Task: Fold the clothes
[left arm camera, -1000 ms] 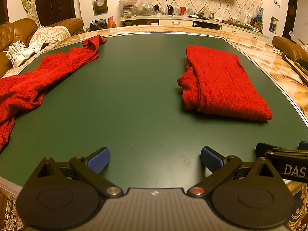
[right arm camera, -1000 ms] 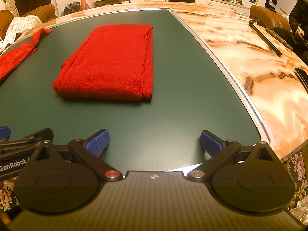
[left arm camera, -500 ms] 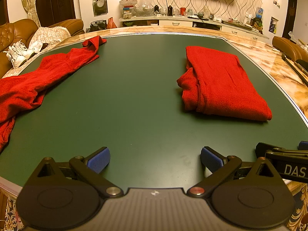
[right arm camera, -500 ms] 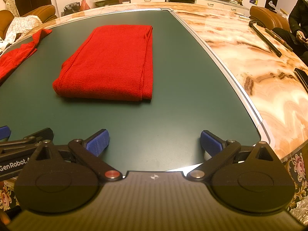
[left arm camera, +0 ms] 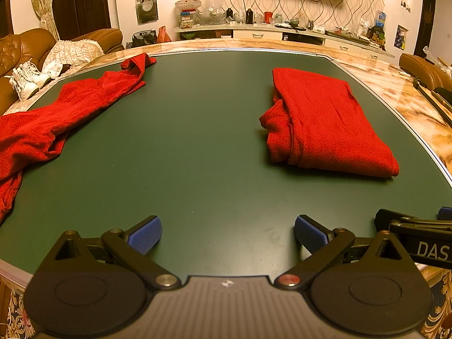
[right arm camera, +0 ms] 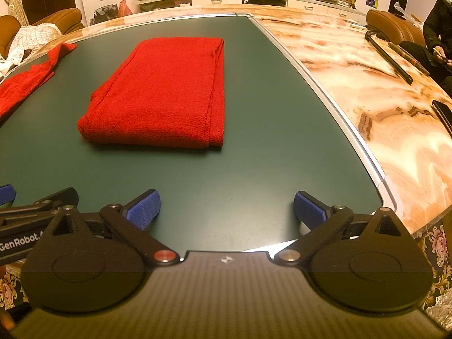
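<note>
A folded red garment [left arm camera: 325,124] lies on the green table mat [left arm camera: 197,141], right of centre; it also shows in the right wrist view [right arm camera: 161,96]. A second red garment [left arm camera: 56,115] lies unfolded and rumpled along the mat's left side, with its end visible in the right wrist view [right arm camera: 25,84]. My left gripper [left arm camera: 227,236] is open and empty over the mat's near edge. My right gripper [right arm camera: 227,210] is open and empty beside it, short of the folded garment.
A marble tabletop [right arm camera: 367,84] borders the mat on the right, with dark bars [right arm camera: 389,59] lying on it. A person [right arm camera: 438,28] sits at the far right. A sofa with white shoes [left arm camera: 25,79] stands left. A cluttered sideboard [left arm camera: 282,28] lines the back wall.
</note>
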